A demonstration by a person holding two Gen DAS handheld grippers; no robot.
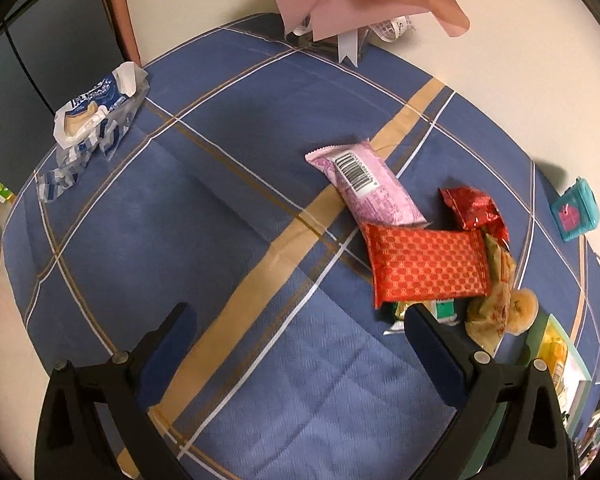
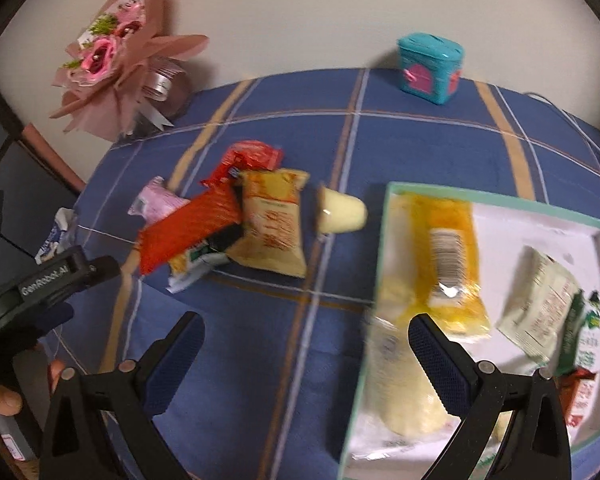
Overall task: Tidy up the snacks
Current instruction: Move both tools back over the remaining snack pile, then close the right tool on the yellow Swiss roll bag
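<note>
Above the blue plaid tablecloth (image 1: 228, 240), in the left wrist view, the left gripper (image 1: 296, 320) hangs with its jaws spread wide and nothing between them. The loose snack pile lies ahead and to its right: a pink packet (image 1: 374, 188) overlaps a red patterned packet (image 1: 426, 266), with a small red foil packet (image 1: 474, 210) and a tan pastry wrapper (image 1: 496, 296) crowded beside. Because the packets lie stacked, closing on the red one could likely drag or flip its neighbours, or pinch two at once. An opened blue-and-white wrapper (image 1: 96, 116) sits well apart at the far left edge.

From the right wrist view, the right gripper (image 2: 306, 340) is likewise wide and empty, straddling the near rim of the teal tray (image 2: 382, 248), which already holds a yellow packet (image 2: 444, 252) and a pale green packet (image 2: 540, 300). This picture is blurred, suggesting motion; a finger could probably clip the rim and shift the tray. A small jelly cup (image 2: 342, 210) lying on its side could roll if nudged.
</note>
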